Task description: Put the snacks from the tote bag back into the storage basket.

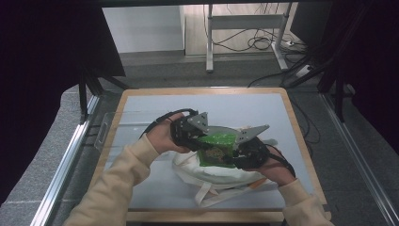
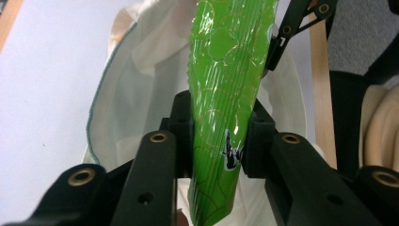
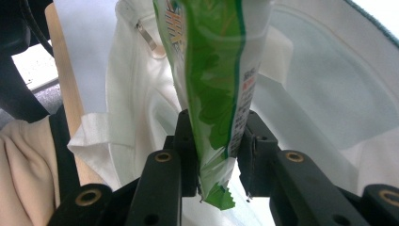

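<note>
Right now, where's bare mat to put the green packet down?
Free: the far strip of the grey mat, between the tools and the far wooden edge, and the near left patch beside the left sleeve. Crowded: centre right, where the left tool and right tool both clamp the green packet over the white cloth bag.

This looks like a lab or recording room rather than a home. A wooden-edged table [image 1: 294,123] with a pale grey top stands between aluminium rails [image 1: 66,162] on grey carpet [image 1: 42,165]. Black curtains [image 1: 37,56] hang at the left and right. At the far side, a metal desk frame [image 1: 244,28] stands among loose cables [image 1: 256,43] and a power strip [image 1: 303,70].
</note>
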